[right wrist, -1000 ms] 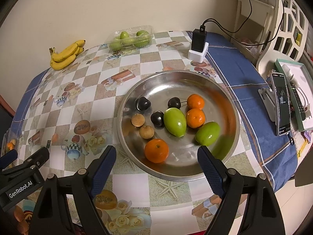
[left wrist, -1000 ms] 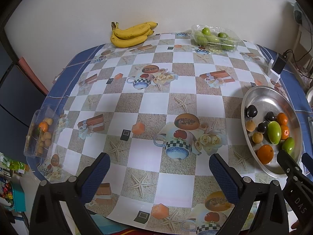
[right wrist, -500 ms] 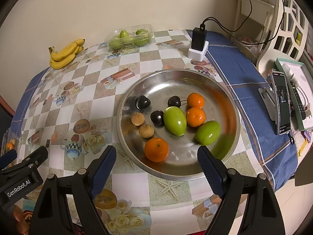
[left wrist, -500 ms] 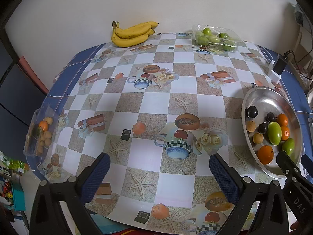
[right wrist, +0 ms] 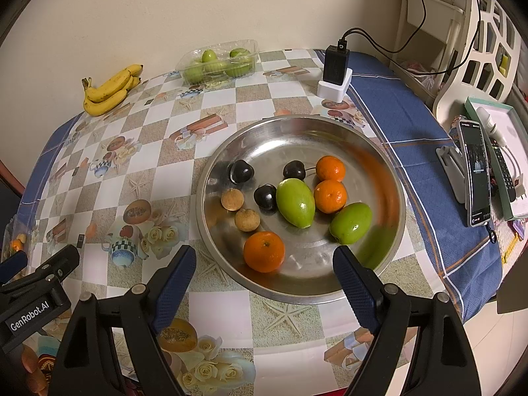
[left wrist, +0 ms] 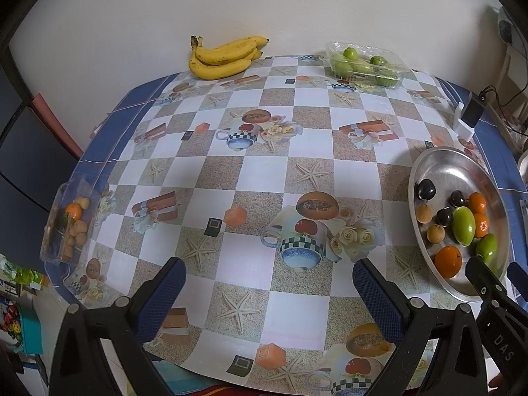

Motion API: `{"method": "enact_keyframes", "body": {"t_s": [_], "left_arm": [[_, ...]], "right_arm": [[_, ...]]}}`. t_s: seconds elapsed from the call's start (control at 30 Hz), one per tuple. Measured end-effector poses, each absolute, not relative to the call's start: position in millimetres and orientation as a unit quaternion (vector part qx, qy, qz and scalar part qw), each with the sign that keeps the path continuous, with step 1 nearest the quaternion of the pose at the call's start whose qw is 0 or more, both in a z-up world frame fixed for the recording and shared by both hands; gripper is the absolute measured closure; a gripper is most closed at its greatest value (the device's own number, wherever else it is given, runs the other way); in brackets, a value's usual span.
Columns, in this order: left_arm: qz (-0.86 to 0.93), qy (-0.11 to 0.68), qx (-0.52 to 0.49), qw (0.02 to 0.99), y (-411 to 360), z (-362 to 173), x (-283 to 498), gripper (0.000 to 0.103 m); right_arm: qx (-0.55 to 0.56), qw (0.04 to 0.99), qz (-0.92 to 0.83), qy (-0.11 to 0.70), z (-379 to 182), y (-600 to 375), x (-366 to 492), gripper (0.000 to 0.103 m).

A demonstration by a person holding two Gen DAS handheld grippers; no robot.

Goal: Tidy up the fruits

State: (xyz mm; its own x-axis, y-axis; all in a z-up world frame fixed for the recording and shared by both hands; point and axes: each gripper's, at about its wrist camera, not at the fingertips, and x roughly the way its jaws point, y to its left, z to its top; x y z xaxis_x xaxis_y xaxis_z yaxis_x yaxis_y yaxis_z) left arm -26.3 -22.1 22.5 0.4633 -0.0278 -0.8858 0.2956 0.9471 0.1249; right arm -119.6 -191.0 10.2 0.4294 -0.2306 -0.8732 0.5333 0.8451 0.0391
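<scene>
Fruits lie mixed in a steel dish point(right wrist: 389, 178) on the worktop point(left wrist: 250, 171): three oranges point(right wrist: 264, 251), two green ones point(right wrist: 295, 203), dark cherries point(right wrist: 241, 171), tan longans point(right wrist: 247, 219); bananas point(left wrist: 224, 57) sit by the wall; left tool point(left wrist: 269, 287) and right tool point(right wrist: 264, 272) both spread, empty; "GenRobot.AI" and "DAS" readable on them.

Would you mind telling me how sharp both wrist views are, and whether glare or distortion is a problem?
Left wrist view: sharp, strong fisheye bowing of the table, dark vignetted corners. Right wrist view: equally sharp, warmer light, soft reflections and colour smears on the metal tray, but fruit like the nearest orange stays clear.
</scene>
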Motion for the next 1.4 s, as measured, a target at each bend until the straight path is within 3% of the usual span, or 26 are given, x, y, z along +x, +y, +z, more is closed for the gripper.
{"method": "enact_keyframes", "body": {"t_s": [1.4], "left_arm": [[-0.098, 0.506, 0.129, 0.847, -18.2, 24.1, -25.6, 0.000]], "right_arm": [[0.157, 0.829, -0.230, 0.485, 5.5, -190.4, -120.5, 0.017]]}}
